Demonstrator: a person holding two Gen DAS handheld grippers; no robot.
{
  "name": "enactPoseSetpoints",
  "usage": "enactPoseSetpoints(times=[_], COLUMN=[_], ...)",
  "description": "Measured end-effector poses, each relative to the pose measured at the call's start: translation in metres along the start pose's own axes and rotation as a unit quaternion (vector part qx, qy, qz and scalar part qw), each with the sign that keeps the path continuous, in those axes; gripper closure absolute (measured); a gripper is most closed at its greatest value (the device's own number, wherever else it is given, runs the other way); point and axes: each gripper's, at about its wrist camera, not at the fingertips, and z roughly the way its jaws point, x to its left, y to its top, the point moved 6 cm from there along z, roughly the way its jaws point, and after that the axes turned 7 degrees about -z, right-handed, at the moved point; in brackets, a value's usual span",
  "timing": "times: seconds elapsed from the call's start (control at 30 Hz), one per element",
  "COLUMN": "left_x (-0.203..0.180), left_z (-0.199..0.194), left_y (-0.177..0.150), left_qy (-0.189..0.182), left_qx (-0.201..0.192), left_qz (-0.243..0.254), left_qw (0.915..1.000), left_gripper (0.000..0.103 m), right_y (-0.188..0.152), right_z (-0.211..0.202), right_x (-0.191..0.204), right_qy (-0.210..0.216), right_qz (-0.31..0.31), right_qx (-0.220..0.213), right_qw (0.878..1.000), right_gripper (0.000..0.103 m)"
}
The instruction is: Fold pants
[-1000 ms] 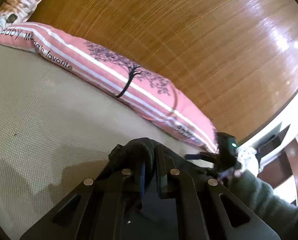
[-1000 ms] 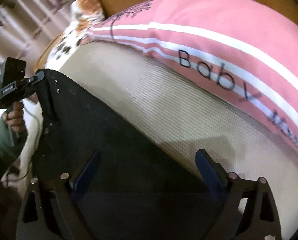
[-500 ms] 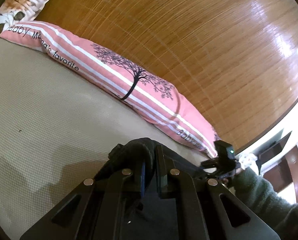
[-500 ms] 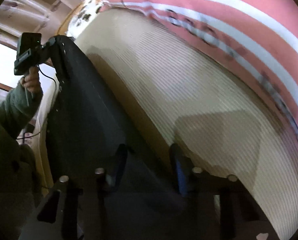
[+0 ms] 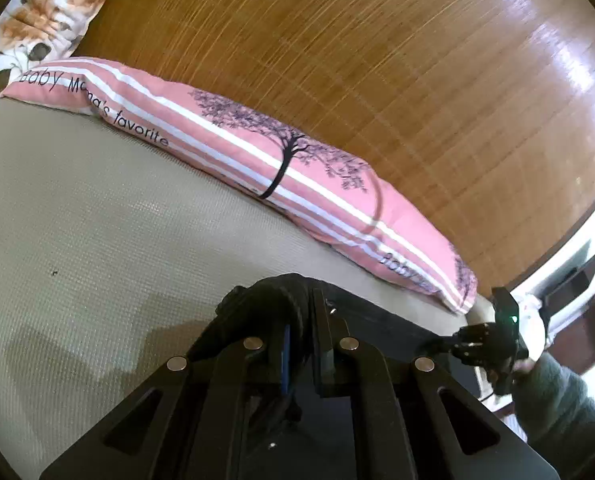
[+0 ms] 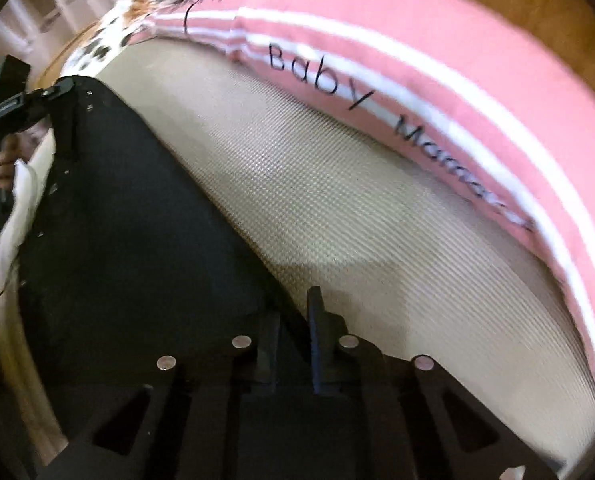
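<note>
Pinched tight on dark cloth, both sets of jaws have a hold of the black fabric pants (image 6: 129, 216): the left gripper (image 5: 299, 344) is pressed together on a bunched fold at one end of the garment, and the right gripper (image 6: 291, 332) has its jaws drawn in on an edge of the same cloth at the other end. Between them the pants lie stretched in a long dark band across the beige woven mattress (image 5: 97, 220), running alongside the long pink striped pillow with a tree print and lettering (image 5: 257, 160), near it but not touching as far as I can tell. A floral cushion (image 5: 45, 12) sits off at one end, and the glossy wooden headboard (image 5: 377, 60) rises behind. From where I stand, the folding looks barely started: the two ends are gripped, but how many layers already lie together is hard to tell, since the cloth is too dark to read. I would judge the real work remains, namely bringing one end over onto the other and smoothing the result flat.
</note>
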Motion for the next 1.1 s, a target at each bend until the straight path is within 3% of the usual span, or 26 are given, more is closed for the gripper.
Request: enactPoseSetpoints(times=[0.13, 0.3, 0.6, 0.7, 0.87, 1.0, 1.1], left_x=[-0.012, -0.032, -0.025, -0.011, 0.010, 0.019, 0.017], left_z=[-0.024, -0.067, -0.132, -0.141, -0.138, -0.125, -0.126], left_y=[-0.008, -0.031, -0.111, -0.145, -0.191, -0.217, -0.219], left_qy=[-0.016, -0.043, -0.047, -0.032, 0.024, 0.085, 0.109], left_qx=[-0.003, 0.003, 0.056, 0.085, 0.126, 0.159, 0.153], left_qz=[0.016, 0.053, 0.085, 0.090, 0.128, 0.183, 0.199], left_qw=[0.9997, 0.9977, 0.9937, 0.9918, 0.9835, 0.9663, 0.9618], left_gripper=[0.095, 0.095, 0.094, 0.094, 0.094, 0.093, 0.086], right_y=[-0.018, -0.053, -0.137, -0.169, -0.206, -0.219, -0.219], right_z=[-0.039, -0.084, -0.108, -0.096, -0.059, -0.038, -0.040], right_x=[0.022, 0.059, 0.128, 0.148, 0.169, 0.174, 0.177], right_qy=[-0.058, -0.101, -0.087, -0.071, -0.064, -0.075, -0.080], right_qz=[0.017, 0.042, 0.096, 0.116, 0.128, 0.138, 0.143], right_qx=[-0.020, -0.033, -0.038, -0.023, 0.009, 0.025, 0.024], right_qw=[0.998, 0.993, 0.991, 0.990, 0.990, 0.987, 0.986], right_gripper=[0.097, 0.097, 0.098, 0.098, 0.098, 0.098, 0.096])
